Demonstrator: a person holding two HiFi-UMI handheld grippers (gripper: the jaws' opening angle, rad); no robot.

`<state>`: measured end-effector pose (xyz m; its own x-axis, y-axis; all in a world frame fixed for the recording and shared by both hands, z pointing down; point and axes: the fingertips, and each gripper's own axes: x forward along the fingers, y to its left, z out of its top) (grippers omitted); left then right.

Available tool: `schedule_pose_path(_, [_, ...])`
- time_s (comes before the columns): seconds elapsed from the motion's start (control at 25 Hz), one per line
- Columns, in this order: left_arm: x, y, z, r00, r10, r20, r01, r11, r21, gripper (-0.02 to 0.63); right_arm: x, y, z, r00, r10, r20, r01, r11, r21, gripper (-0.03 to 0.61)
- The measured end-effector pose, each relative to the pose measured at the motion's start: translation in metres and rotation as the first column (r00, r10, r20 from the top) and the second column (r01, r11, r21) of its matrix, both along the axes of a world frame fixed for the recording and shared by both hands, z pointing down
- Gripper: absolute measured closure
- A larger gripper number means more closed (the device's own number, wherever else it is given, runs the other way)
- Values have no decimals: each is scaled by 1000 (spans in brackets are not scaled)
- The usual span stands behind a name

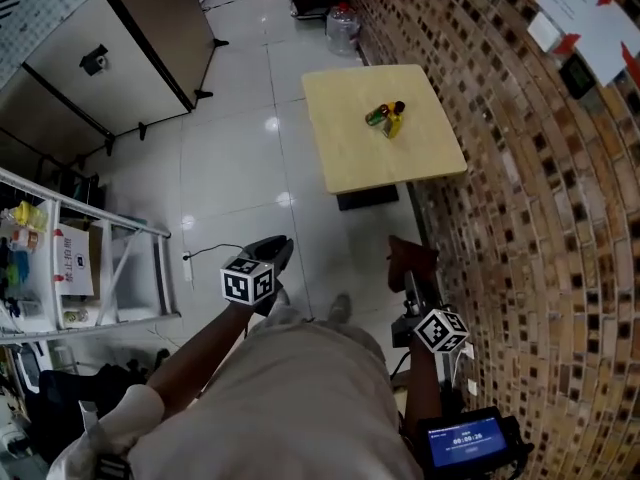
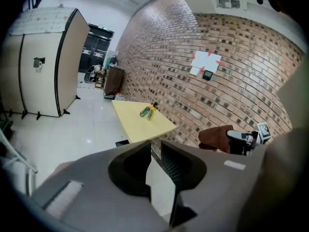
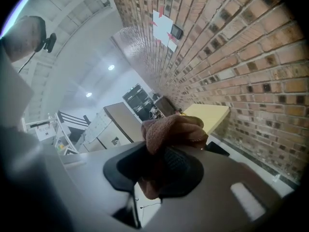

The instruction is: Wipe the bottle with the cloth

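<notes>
A green bottle (image 1: 379, 115) lies on its side on the yellow table (image 1: 350, 148) far ahead, with a small yellow item (image 1: 394, 124) touching it. In the left gripper view the bottle (image 2: 144, 111) shows small on the table (image 2: 140, 127). My left gripper (image 1: 275, 252) is shut and empty (image 2: 154, 153), held over the floor well short of the table. My right gripper (image 1: 412, 280) is shut on a brown cloth (image 1: 410, 258), which bunches out above its jaws (image 3: 174, 129). Both grippers are far from the bottle.
A brick wall (image 1: 520, 168) runs along the right side, close to the table. A white shelf rack (image 1: 80, 258) stands at the left and beige partition panels (image 1: 110, 58) behind it. A water jug (image 1: 343, 28) sits on the floor beyond the table.
</notes>
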<state>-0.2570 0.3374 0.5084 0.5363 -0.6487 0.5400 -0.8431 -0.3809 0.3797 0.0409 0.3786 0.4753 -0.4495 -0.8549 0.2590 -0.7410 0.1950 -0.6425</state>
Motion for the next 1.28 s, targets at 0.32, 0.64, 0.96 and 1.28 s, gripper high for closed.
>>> schedule_pose_path(0.32, [-90,-1,4,993,-118,-8,118,993,-21,541,-63,-27,-12,999,-30,11,30,999,13,506])
schedule_pose_path(0.64, [-116,-23,0,993,-118,-31,118,993,-9,541,-118,-45,-23,995,-97,-4,97,994,40,506])
schedule_pose_path(0.96, [-90,-42,-5,1000,-7,-20,7,1000,-2,542,-125,-45,-27,997,-71,13,71,997,44,506])
schedule_pose_path(1.28, [-48,-63,-19,995,101,-5,-101,995,25,543,-93,-31,-26,999,23,29,-24,998,55,506])
